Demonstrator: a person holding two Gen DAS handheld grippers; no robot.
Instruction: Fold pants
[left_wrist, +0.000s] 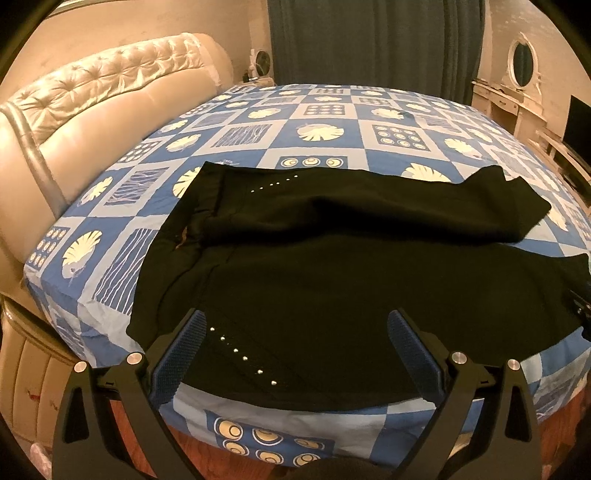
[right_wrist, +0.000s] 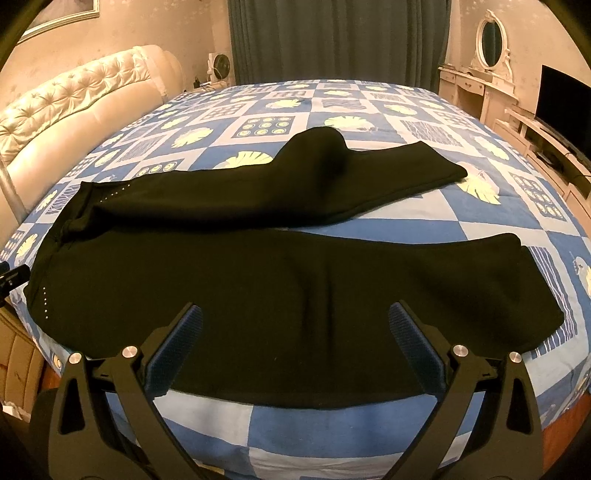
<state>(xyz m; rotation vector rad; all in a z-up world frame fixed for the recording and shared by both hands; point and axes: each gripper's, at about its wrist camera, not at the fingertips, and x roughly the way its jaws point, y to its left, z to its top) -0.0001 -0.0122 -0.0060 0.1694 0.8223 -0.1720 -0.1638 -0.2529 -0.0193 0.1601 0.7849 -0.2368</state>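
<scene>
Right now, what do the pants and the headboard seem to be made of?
Pants: a thick, matte black knit, perhaps fleece; it shows no sheen and drapes in soft rolls. Headboard: glossy cream leather or an imitation, button-tufted, with bright highlights.

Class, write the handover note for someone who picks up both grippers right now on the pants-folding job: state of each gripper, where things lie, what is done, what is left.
Left gripper: open, holding nothing, over the waist end of the pants at the near bed edge.
Right gripper: open, holding nothing, over the near leg.
The black pants lie spread flat on the blue patterned bedsheet, waist toward the headboard, legs apart; the far leg has a raised hump partway along it.
Done: pants laid out. No fold shows yet.
Left: probably smooth the hump, bring one leg over the other, then fold lengthwise.
</scene>
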